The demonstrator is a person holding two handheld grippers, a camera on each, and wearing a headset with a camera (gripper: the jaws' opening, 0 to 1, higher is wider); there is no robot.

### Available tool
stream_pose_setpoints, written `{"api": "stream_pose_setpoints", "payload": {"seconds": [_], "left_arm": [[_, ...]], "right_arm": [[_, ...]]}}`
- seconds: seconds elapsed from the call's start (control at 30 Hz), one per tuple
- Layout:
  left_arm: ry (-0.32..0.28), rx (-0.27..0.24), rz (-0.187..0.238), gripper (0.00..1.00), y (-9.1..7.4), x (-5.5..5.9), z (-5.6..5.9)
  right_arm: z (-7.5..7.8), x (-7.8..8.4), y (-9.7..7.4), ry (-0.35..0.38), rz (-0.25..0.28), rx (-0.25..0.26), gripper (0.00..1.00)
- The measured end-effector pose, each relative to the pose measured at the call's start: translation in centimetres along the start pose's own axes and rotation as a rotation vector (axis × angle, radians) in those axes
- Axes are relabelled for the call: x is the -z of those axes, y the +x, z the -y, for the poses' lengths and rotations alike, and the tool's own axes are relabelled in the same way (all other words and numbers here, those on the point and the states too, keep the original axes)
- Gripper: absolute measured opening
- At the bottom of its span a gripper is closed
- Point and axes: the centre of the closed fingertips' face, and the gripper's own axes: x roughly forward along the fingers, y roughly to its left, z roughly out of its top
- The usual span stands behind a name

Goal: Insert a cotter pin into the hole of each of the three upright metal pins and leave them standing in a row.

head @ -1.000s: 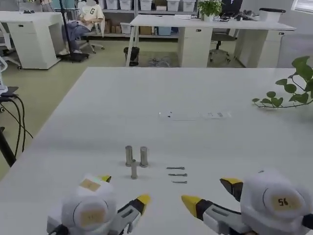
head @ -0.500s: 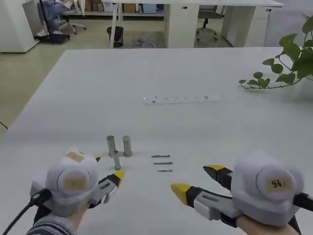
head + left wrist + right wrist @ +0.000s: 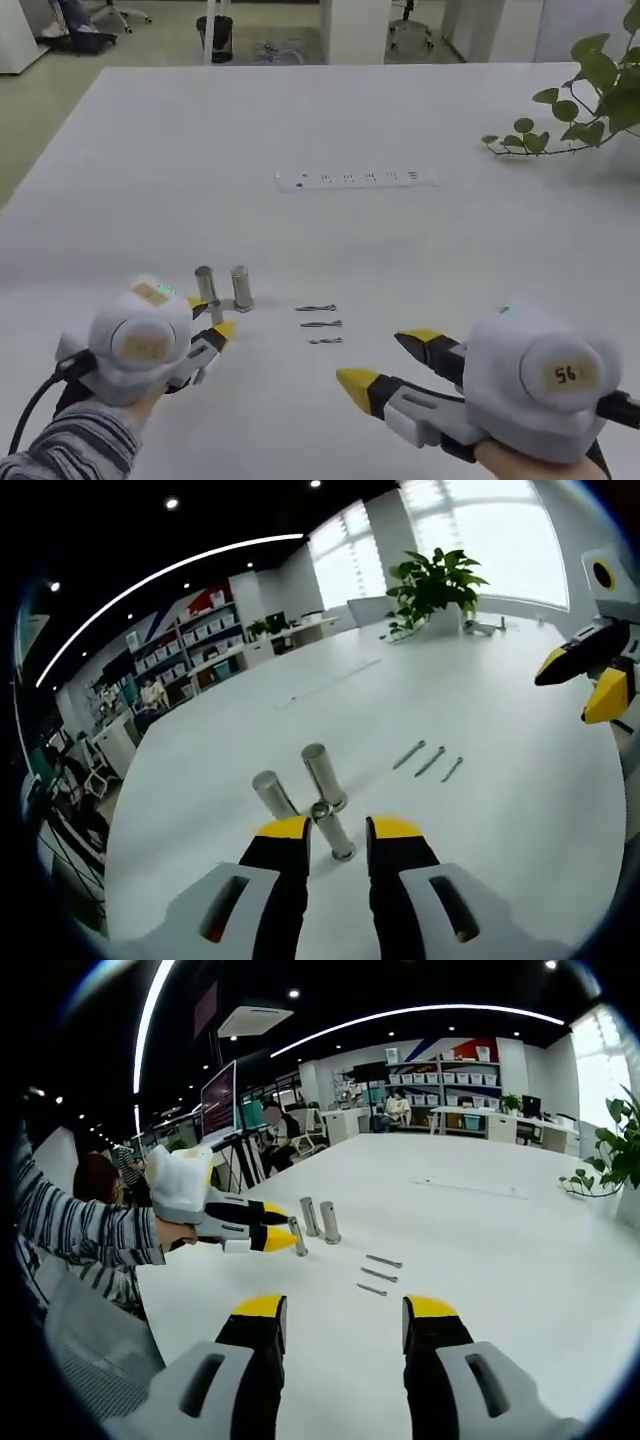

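Three upright metal pins stand close together: two side by side (image 3: 205, 283) (image 3: 240, 288) and a nearer one (image 3: 333, 830). My left gripper (image 3: 338, 830) is open, its yellow tips either side of the nearest pin without closing on it; in the head view the left gripper (image 3: 210, 316) partly hides that pin. Three cotter pins (image 3: 320, 323) lie flat in a short column right of the pins, also seen as cotter pins (image 3: 378, 1275). My right gripper (image 3: 385, 360) hangs open and empty, nearer to me and to the right of the cotter pins.
A white power strip (image 3: 355, 179) lies across the middle of the white table (image 3: 450, 260). A leafy plant (image 3: 590, 100) trails over the far right. Other desks and seated people are in the background.
My left gripper has moved forward until its tips flank the nearest pin. The right gripper has kept its place. The head camera has tilted down.
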Motion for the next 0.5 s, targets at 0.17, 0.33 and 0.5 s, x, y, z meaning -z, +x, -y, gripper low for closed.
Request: {"api": "stream_pose_setpoints", "payload": {"seconds": [0.17,0.33,0.5], "left_arm": [[-0.027,0.016,-0.007,0.14,0.8,0.5,-0.4],[-0.068,0.042,-0.006,0.07,1.2,0.5,-0.4],[-0.085,0.054,-0.003,0.06,1.2,0.5,-0.3]], "right_arm": [[-0.4,0.2,0.4,0.040,-0.002,-0.015,0.42],[-0.5,0.6,0.6,0.061,-0.012,-0.014,0.41],[-0.6,0.9,0.5,0.056,-0.022,-0.010,0.41]]}}
